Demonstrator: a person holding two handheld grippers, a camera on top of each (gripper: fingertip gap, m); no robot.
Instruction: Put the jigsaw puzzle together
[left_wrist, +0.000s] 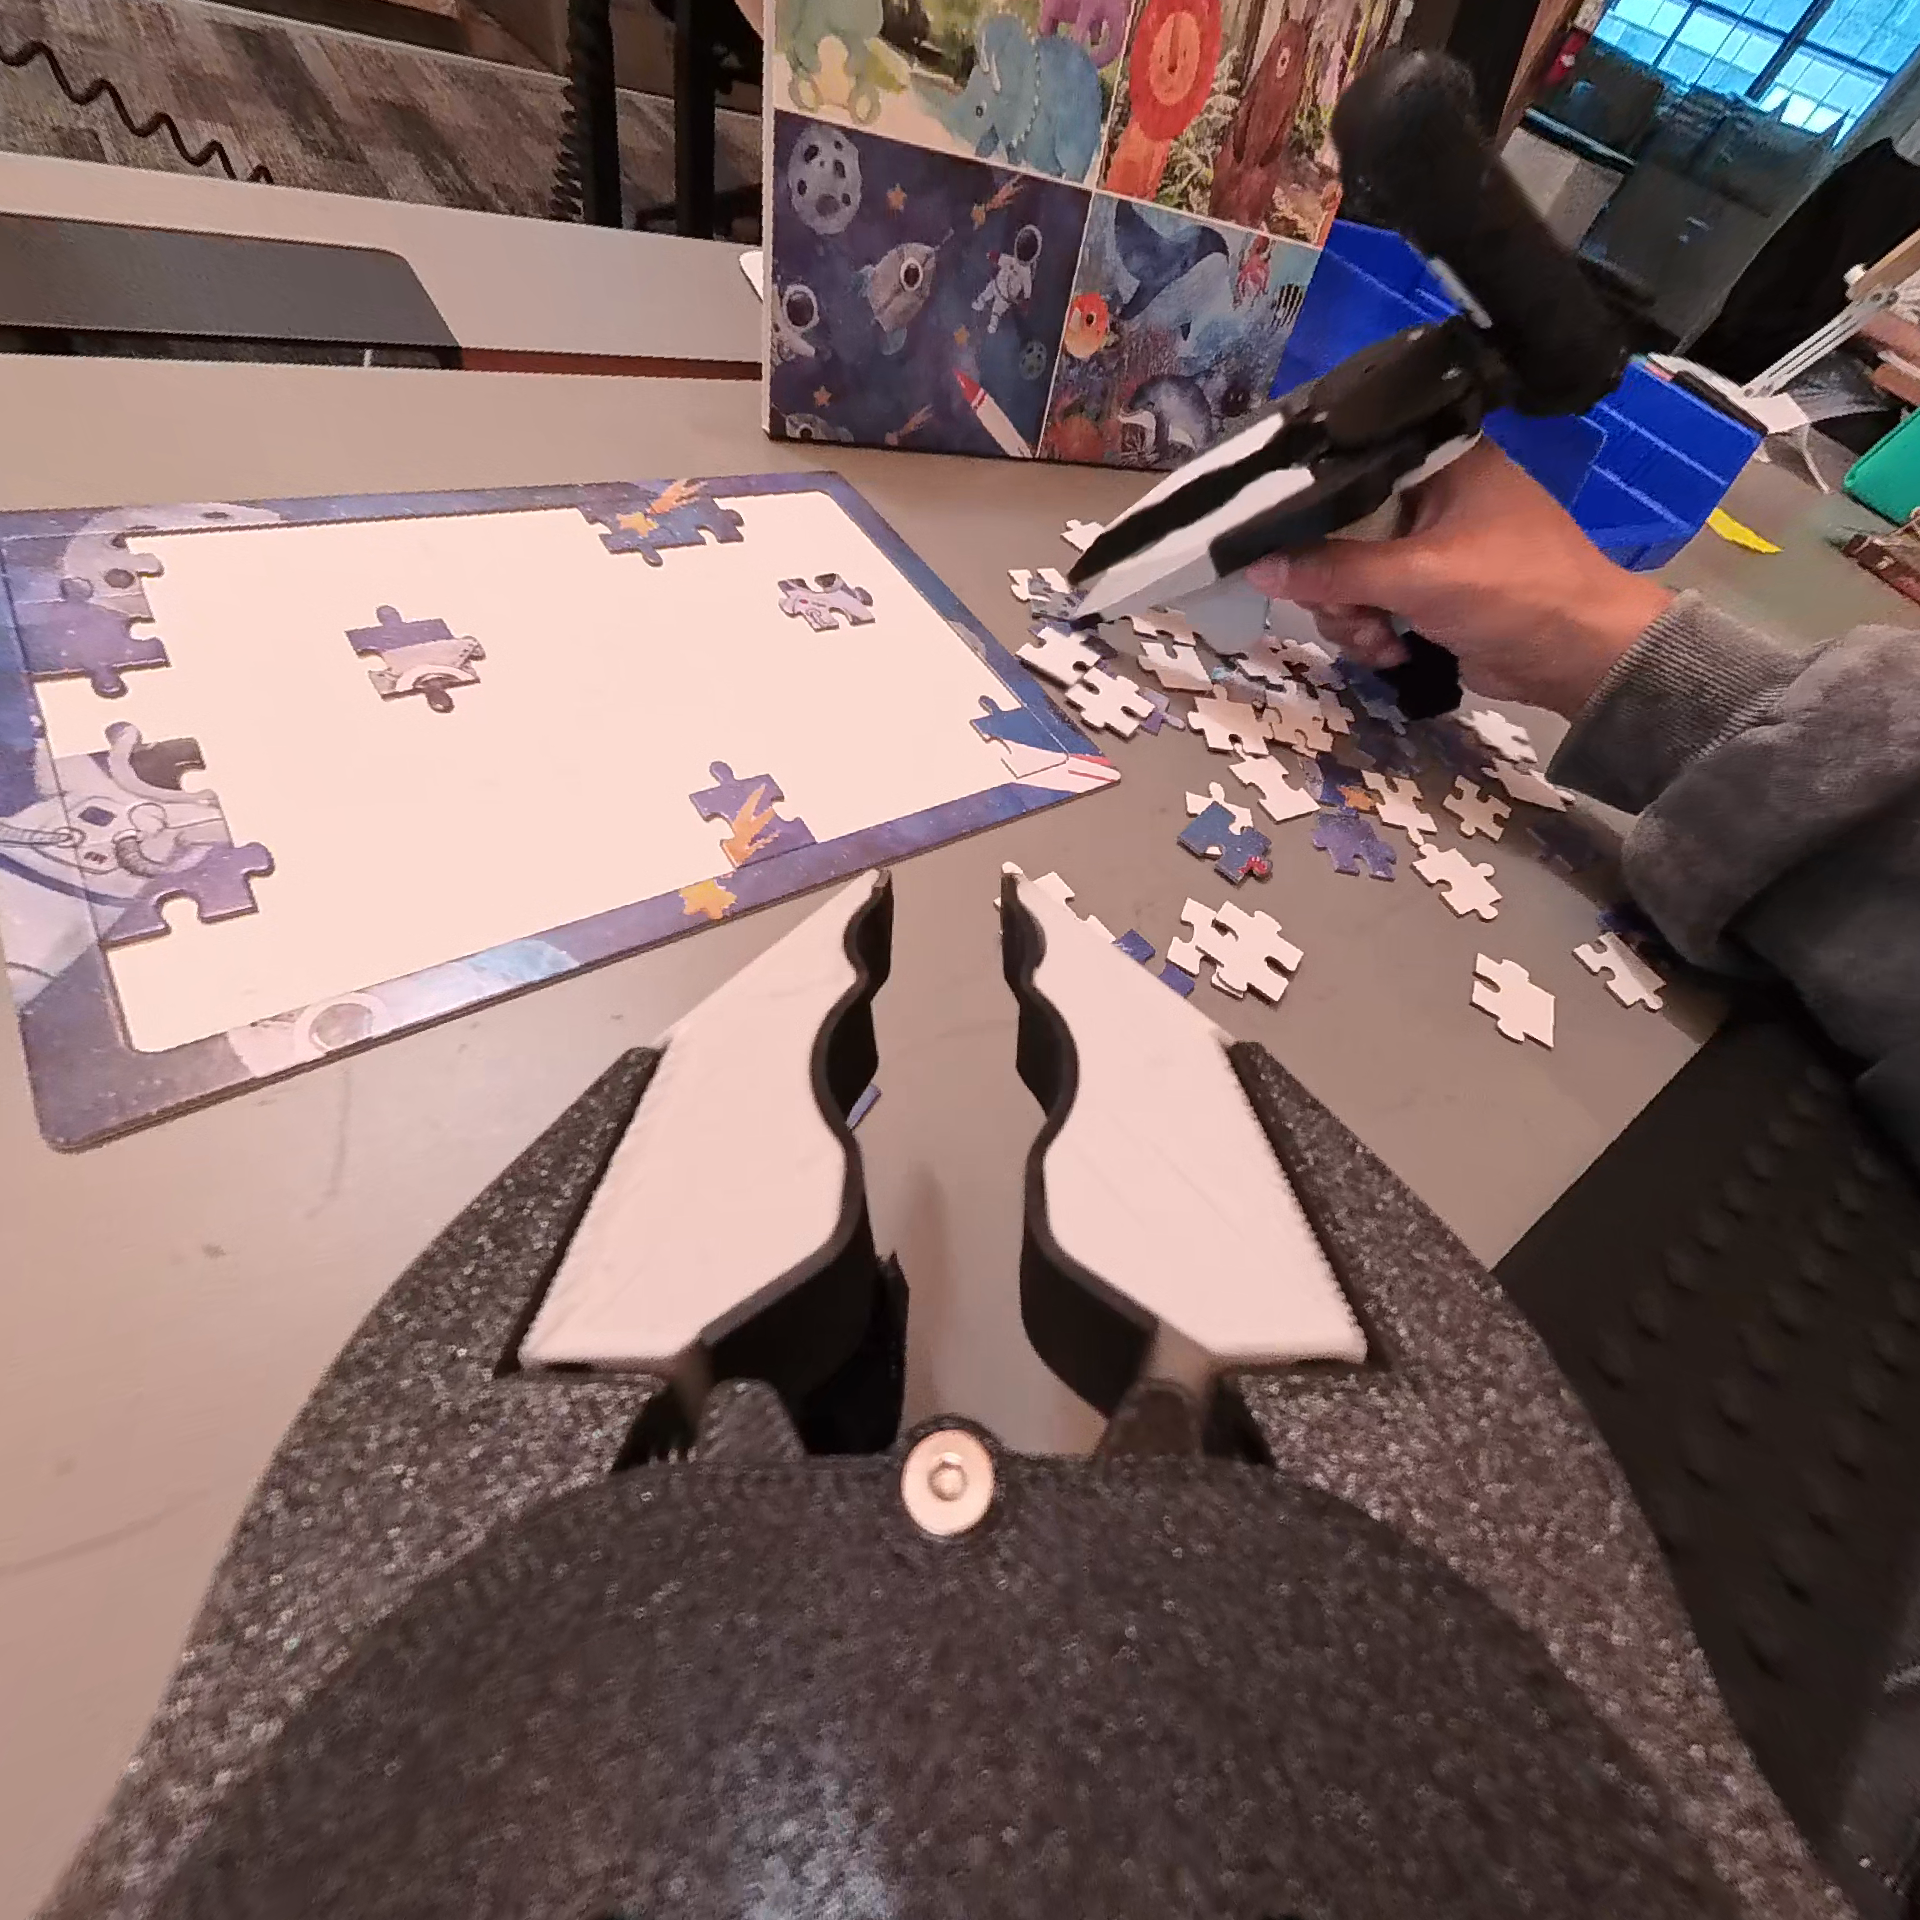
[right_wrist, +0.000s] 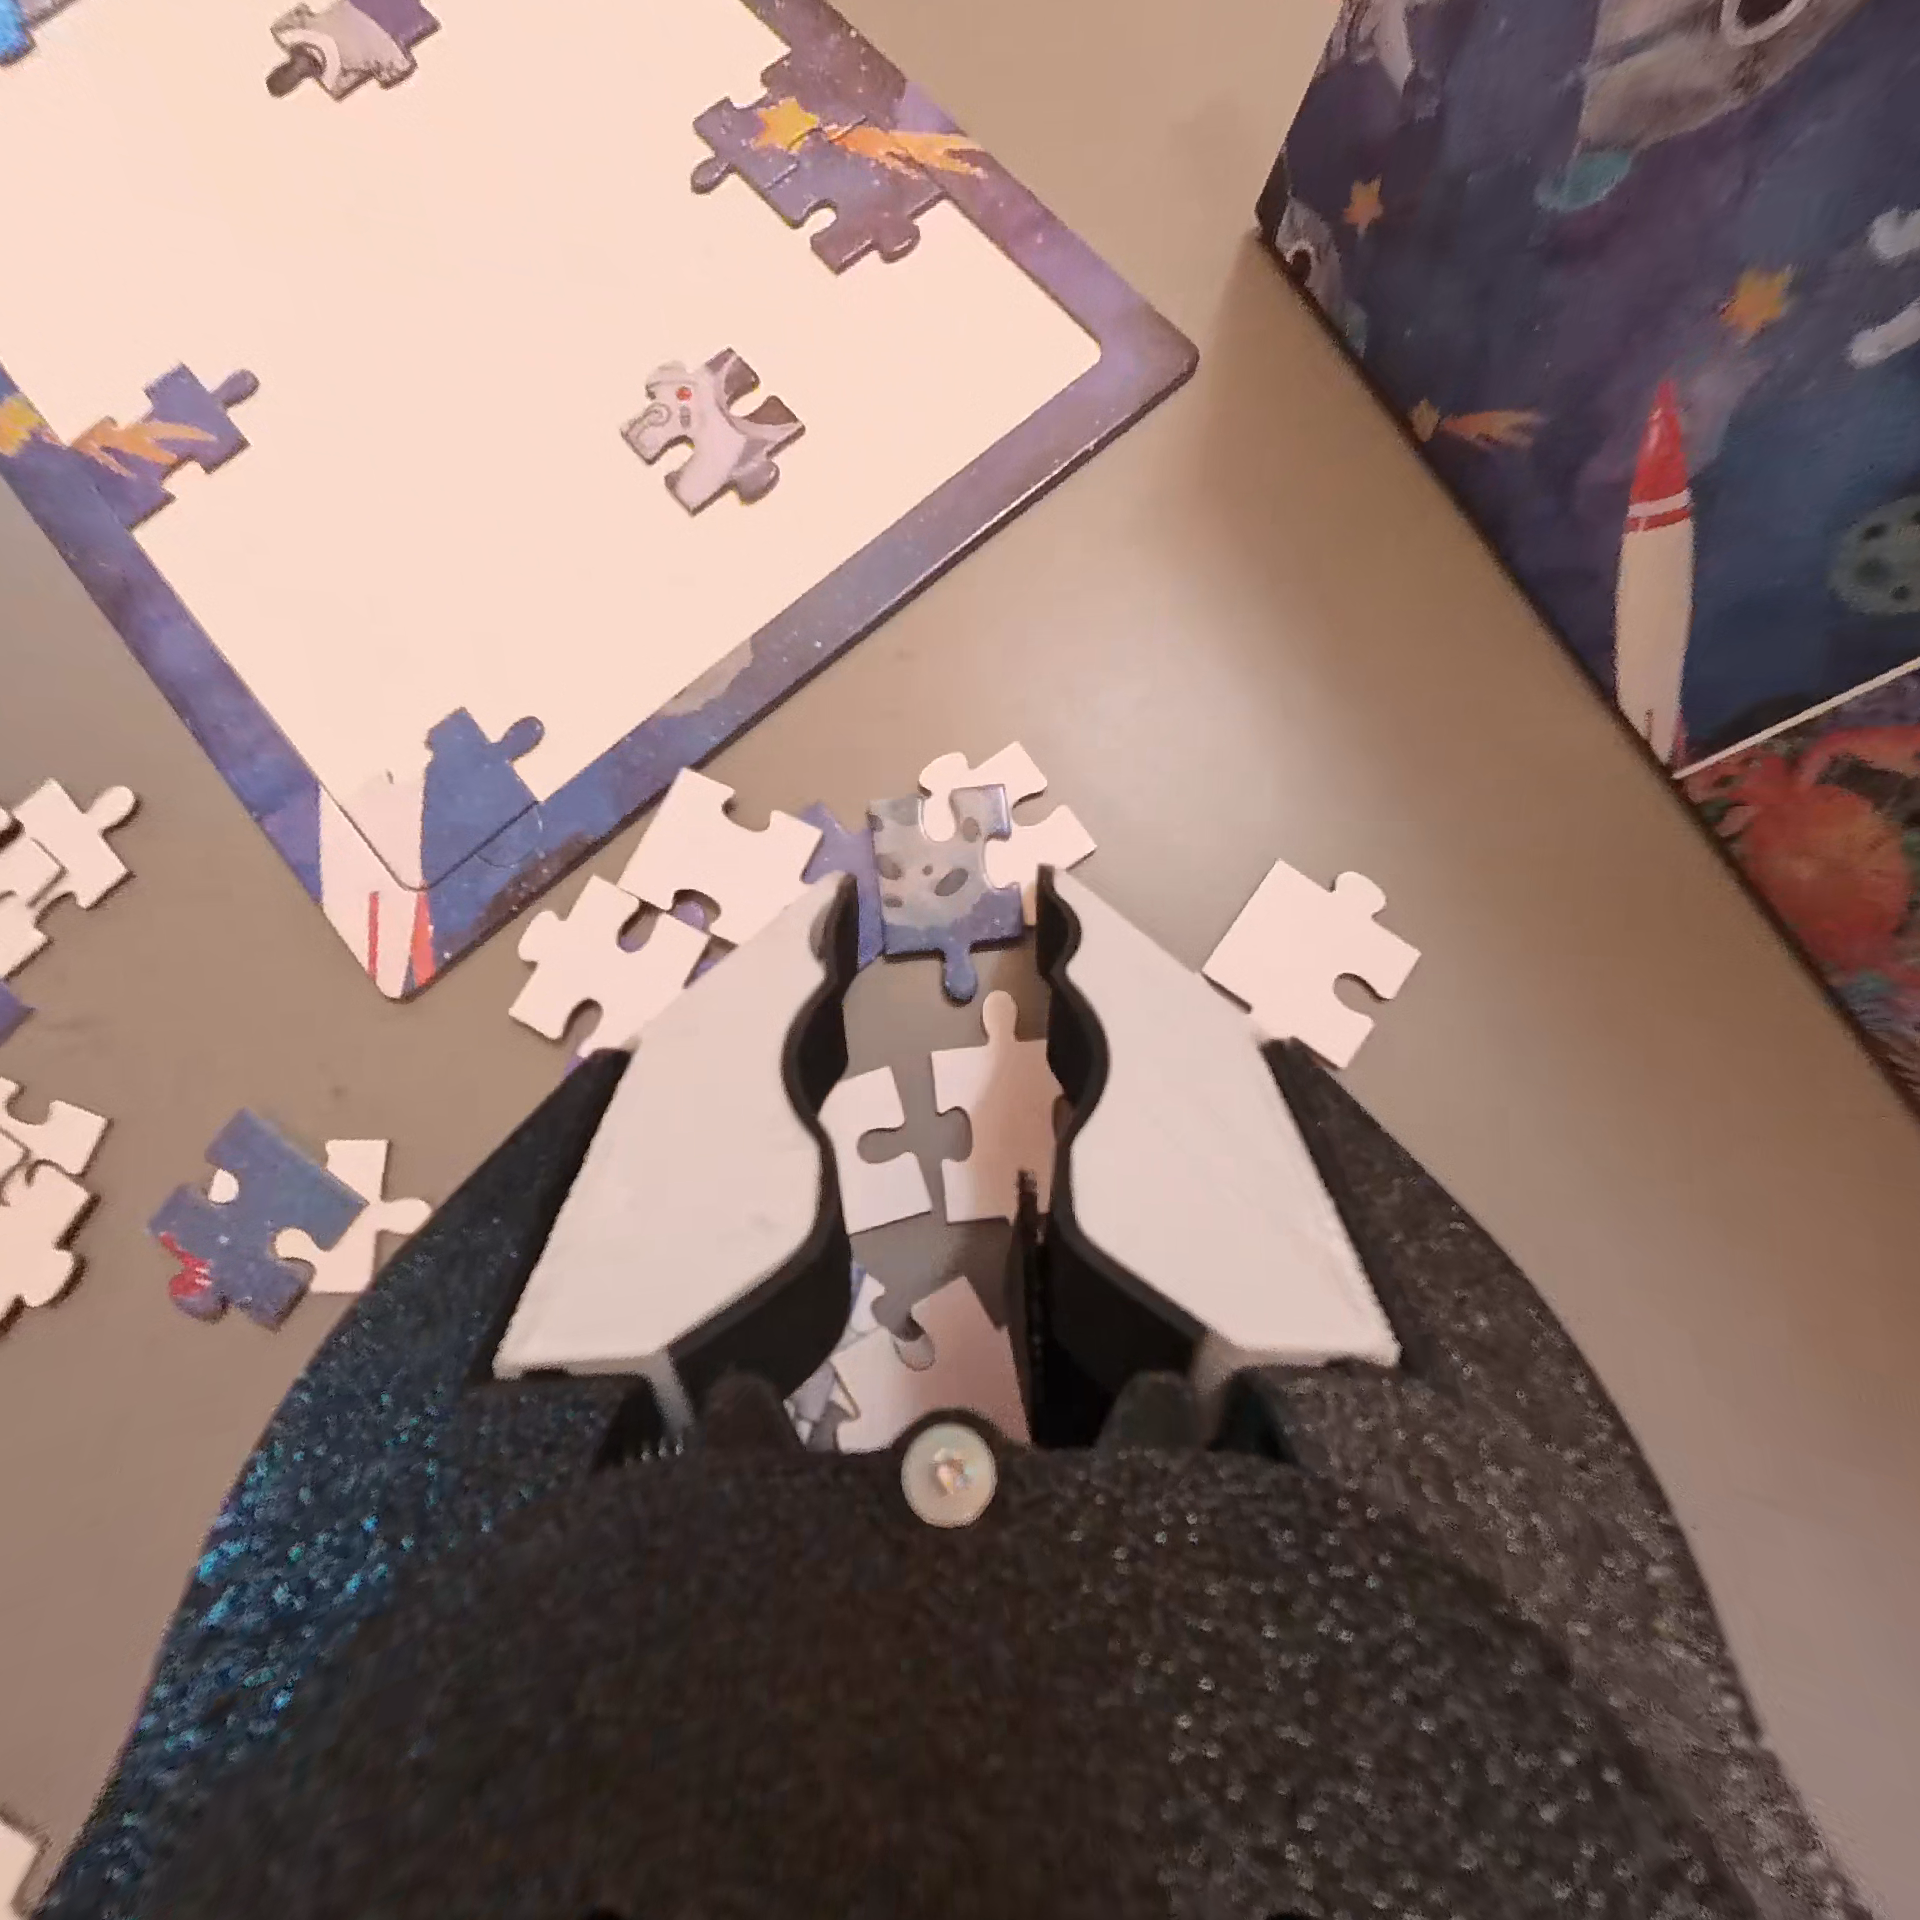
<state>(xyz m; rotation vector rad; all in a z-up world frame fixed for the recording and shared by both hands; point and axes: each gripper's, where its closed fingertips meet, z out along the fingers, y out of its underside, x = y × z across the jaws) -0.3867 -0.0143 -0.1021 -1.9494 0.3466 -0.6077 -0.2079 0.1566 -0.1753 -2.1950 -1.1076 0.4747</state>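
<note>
While right tongs (right_wrist: 945, 894) straddle a moon piece (right_wrist: 940, 883), left tongs (left_wrist: 945, 894) hover empty.
Piece lies just ahead between right tips, parted narrowly; puzzle tray (right_wrist: 935, 540) sits beyond-left.

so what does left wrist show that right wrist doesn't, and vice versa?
Left wrist only: the whole puzzle tray, blue bins, the person's hand holding the right hand-held gripper over the pile, and the open left hand-held gripper.

Right wrist only: the grey moon piece between the right hand-held gripper's tips.

Both: tray, loose pieces, puzzle box.
</note>
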